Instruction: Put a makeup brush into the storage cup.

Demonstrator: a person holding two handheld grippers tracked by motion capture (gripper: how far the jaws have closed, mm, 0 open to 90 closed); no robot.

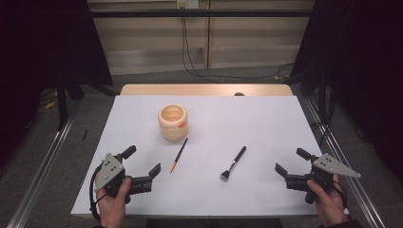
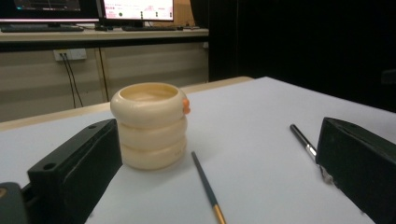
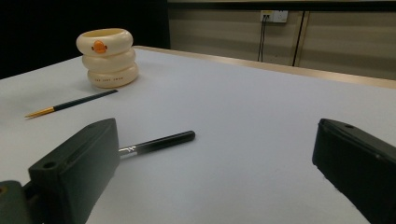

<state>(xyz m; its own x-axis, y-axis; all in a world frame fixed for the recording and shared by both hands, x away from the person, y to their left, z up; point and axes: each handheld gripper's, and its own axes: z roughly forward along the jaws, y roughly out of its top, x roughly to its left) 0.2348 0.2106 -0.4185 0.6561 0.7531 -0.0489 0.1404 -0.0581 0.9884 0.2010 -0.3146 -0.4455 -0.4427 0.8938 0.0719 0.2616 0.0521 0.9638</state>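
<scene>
Both hand-held grippers, left gripper and right gripper, rest released and empty at the white table's near corners. The cream ringed plastic holder stands mid-table, the slim dark gold-tipped brush and black-handled makeup brush lying nearby. Nothing appears begun; likely next, a reach toward a brush.

On the worktop, a cup stands toward the back. Just before it lies a thin brush; a makeup brush lies to its right, well apart from both.
</scene>
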